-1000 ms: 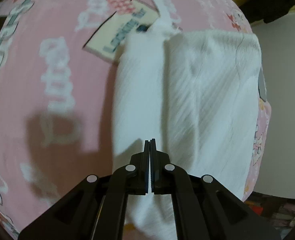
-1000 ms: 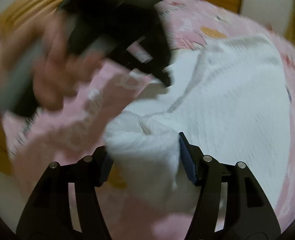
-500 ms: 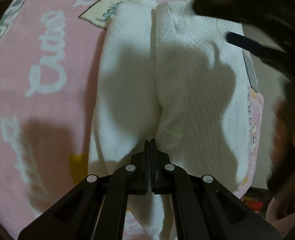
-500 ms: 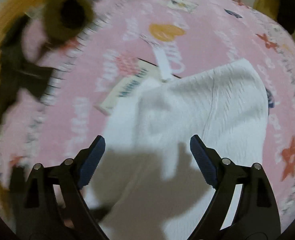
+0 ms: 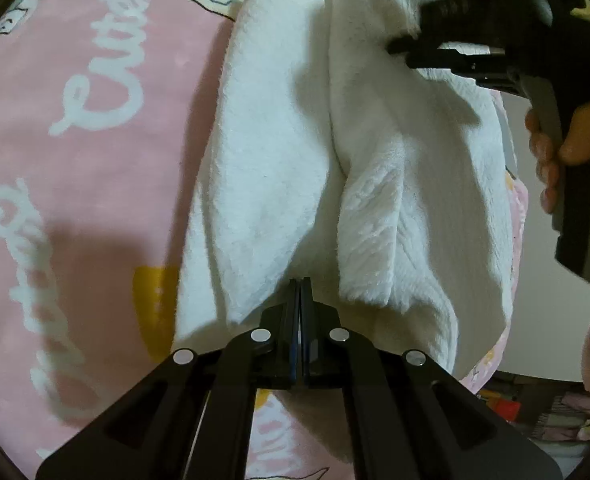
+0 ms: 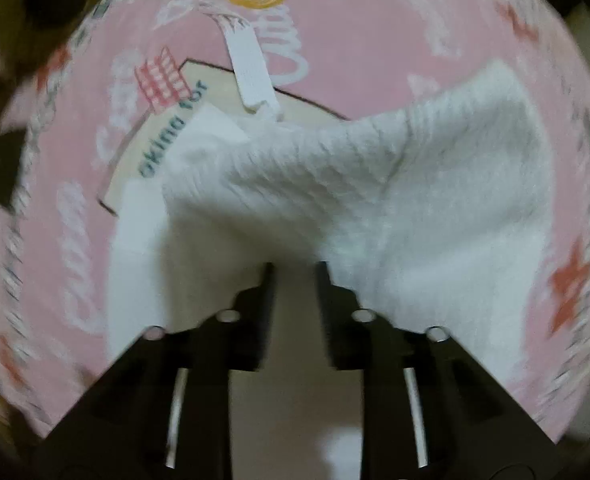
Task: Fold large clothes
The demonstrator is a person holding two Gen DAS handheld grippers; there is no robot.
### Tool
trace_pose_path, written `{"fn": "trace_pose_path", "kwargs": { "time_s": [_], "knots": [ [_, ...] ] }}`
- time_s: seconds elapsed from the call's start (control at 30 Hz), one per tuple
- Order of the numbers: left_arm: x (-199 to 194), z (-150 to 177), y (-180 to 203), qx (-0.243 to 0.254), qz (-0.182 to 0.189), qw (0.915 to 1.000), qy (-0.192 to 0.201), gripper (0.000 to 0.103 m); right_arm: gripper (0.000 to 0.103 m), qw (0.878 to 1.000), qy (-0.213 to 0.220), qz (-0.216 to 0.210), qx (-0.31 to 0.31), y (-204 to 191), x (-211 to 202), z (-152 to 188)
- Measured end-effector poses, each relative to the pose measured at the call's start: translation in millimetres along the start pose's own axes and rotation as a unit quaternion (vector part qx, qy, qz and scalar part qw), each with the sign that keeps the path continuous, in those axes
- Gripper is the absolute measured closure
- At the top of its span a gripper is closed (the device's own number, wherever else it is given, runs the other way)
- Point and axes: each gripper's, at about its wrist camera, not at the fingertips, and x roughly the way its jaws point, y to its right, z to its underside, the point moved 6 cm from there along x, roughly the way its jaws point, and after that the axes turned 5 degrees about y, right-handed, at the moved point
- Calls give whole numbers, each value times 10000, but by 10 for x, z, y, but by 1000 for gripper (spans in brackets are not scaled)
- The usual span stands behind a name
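Note:
A white textured garment lies in long folds on a pink printed blanket. My left gripper is shut at the garment's near end, where the folds pucker toward its tips. In the left wrist view my right gripper points down onto the far end of the garment, held by a hand. In the right wrist view the garment bunches like a bow into my right gripper. Its jaws are closing, with cloth gathered between them.
A white fabric strip sticks out from the garment's far edge onto the pink blanket. The bed's edge runs just right of the garment, with floor clutter below it. Dark items sit at the far left.
The right gripper let go of a white bundle, opened wide, swung to the garment's far end and narrowed onto it. The left gripper stayed shut and shifted along the bed with the garment's near end.

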Motion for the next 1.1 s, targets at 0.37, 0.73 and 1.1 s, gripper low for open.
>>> {"fn": "trace_pose_path", "kwargs": {
  "time_s": [0.37,0.73,1.1],
  "knots": [
    [16,-161,108,-84,67,9999,-114,102,54,9970,-283,497,-516,-286,245,-7],
    [44,-208,127,67,37,9996,-270,102,35,9959,-471,-697,-344,-272,85,-90],
    [34,-219,161,-40,26,9997,-225,102,80,9934,-37,-160,-1139,-218,317,21]
  ]
}}
